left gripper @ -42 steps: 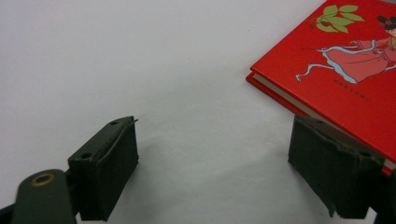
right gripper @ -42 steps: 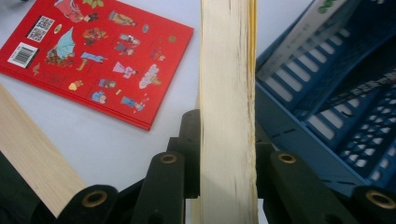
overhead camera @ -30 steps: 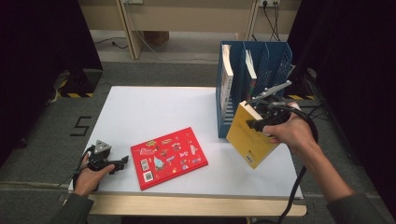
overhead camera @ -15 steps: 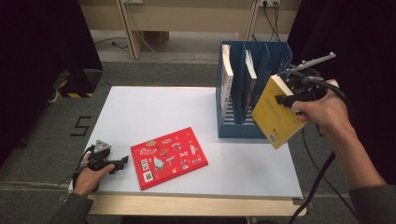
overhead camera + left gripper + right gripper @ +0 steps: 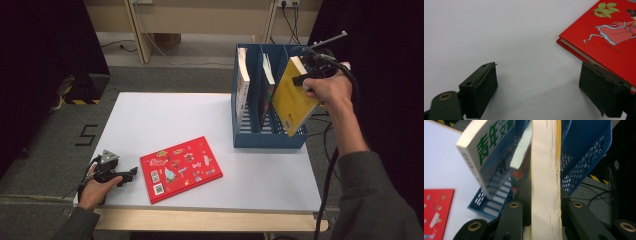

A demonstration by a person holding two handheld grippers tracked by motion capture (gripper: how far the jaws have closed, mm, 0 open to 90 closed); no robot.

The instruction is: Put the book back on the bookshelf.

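Nearest me, at about seven o'clock on the white table (image 5: 165, 115), my left gripper (image 5: 131, 172) rests low on the surface in my left hand (image 5: 95, 187). Its jaws stand spread wide with nothing between them but bare tabletop. In the left gripper view the red book (image 5: 609, 37) lies just past the right-hand jaw, its corner close beside that pad; I cannot tell whether they touch.

From above, that red book (image 5: 181, 167) lies flat near the table's front edge at about six o'clock, cover up and turned a little askew.

Farther out, at about two o'clock, my right hand (image 5: 327, 90) holds the right gripper (image 5: 299, 79) up in the air. Its jaws are pinched on the yellow book (image 5: 292, 100), gripping it near the top edge. The book hangs tilted, its lower corner in front of the blue file rack (image 5: 250, 137) and its upper part level with the rack's rightmost slot. In the right gripper view the yellow book's (image 5: 546, 182) cream page edge runs straight up between the two jaws.

Farthest, the rack stands at the table's right rear, around one o'clock. A white-covered book (image 5: 243, 82) leans in its left slot and a second book (image 5: 268, 70) stands in the middle slot.
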